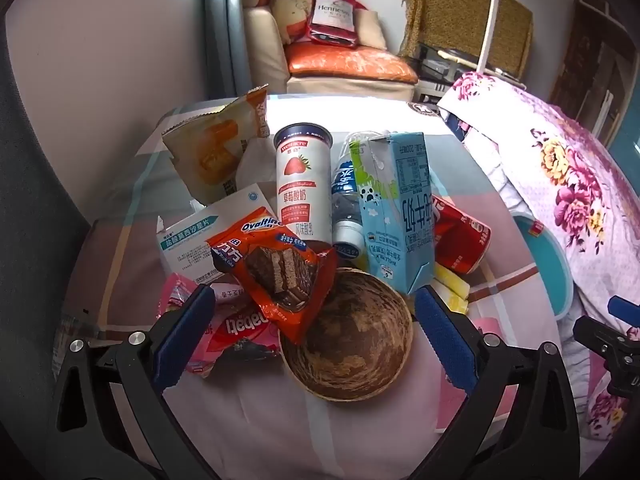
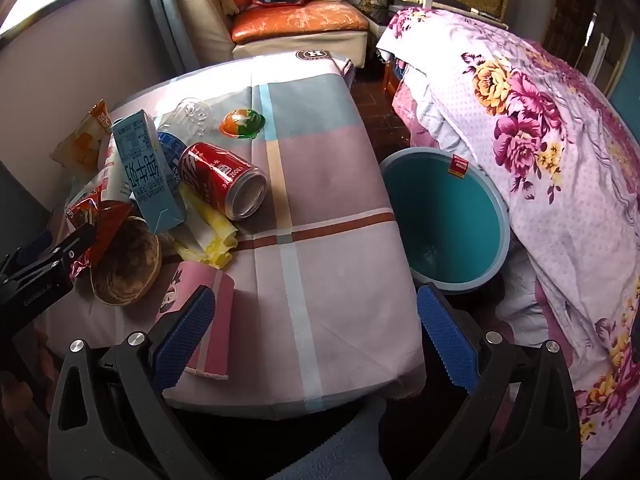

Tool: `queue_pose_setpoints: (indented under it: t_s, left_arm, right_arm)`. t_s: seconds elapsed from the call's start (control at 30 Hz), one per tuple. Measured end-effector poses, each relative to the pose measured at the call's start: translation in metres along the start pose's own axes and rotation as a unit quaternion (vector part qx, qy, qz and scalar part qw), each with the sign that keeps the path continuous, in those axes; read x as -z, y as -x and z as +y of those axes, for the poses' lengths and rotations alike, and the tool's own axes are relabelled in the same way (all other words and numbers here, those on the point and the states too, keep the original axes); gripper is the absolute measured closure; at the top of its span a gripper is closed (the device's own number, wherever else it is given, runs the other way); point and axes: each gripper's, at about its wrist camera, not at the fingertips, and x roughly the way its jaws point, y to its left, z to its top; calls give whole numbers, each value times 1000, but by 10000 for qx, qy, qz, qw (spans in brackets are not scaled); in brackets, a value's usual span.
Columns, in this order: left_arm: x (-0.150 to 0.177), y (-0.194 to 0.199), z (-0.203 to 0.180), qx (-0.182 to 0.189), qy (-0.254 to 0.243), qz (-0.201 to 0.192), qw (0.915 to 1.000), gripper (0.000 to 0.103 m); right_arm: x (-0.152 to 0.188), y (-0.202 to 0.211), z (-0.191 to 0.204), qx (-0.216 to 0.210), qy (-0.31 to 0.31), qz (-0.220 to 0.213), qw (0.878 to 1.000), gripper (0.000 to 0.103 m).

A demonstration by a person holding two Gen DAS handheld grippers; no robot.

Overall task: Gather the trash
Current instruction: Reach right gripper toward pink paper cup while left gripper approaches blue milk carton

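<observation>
Along the worktop's (image 2: 320, 240) left edge the trash lay heaped: a milk carton (image 1: 396, 212), a yogurt cup (image 1: 304, 184), a snack wrapper (image 1: 280, 264) and a red can (image 2: 224, 180). Off its right edge stood a teal bin (image 2: 444, 220), apparently placed to receive it. The left hand-held gripper (image 1: 316, 336) and right hand-held gripper (image 2: 316, 340) were spread wide, gripping nothing.

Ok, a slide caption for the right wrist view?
Open right gripper above the checked tablecloth, red can lying left, teal bin beside the table.
</observation>
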Motion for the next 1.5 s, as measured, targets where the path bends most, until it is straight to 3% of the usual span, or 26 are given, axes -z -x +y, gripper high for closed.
queue_pose_setpoints:
  t_s: [0.87,1.5]
  left_arm:
    - [-1,6,-9,-110,-303,-79,9994,3]
    - [3,-6,2,-96,-199,19,9998,3]
  right_arm:
    - [3,-3,8,-33,99,123,9999,6]
    - [8,-17,8,-141,49,386,9991,6]
